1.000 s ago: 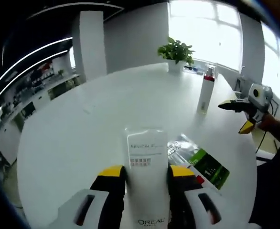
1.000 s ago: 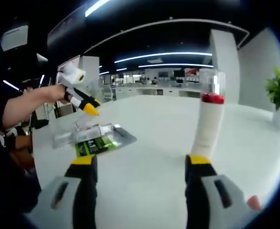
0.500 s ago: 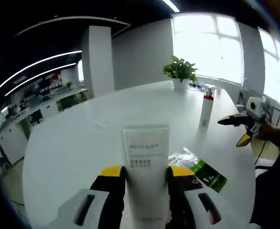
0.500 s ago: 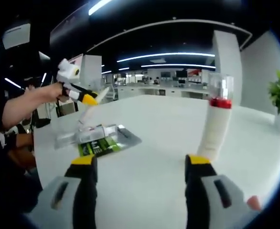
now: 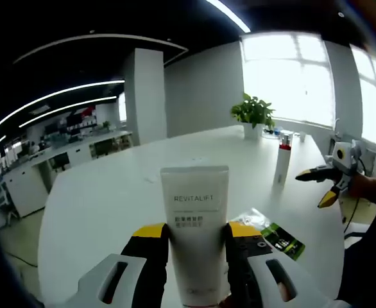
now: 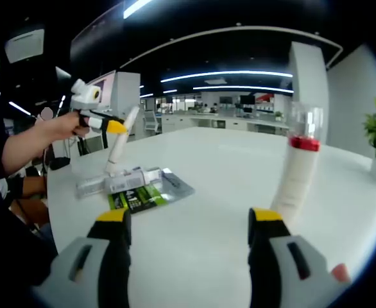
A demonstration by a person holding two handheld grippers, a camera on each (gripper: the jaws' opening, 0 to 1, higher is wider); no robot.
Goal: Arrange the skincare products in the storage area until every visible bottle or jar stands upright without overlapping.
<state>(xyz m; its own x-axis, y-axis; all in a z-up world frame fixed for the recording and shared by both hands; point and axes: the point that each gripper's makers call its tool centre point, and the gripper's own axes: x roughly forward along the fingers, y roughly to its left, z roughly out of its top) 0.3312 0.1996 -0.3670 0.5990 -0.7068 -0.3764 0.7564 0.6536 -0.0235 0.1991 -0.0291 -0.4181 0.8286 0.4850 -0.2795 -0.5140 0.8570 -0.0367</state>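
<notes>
Right now your white surface [image 5: 98, 205] carries one blister pack [image 6: 140, 189] near its edge and one red-collared pump bottle [image 6: 297, 173] standing upright. Your left gripper [image 5: 196, 239] has its fingers clamped on one white tube [image 5: 194, 224], held above the surface; your right gripper [image 6: 188, 226] fingers are apart.

Both grippers have pale grey bodies with dark slots, black jaws and yellow tips: the left gripper [image 5: 196, 239] and the right gripper [image 6: 189, 221]. The person's clothing [image 6: 8, 256] looks dark, perhaps black.
</notes>
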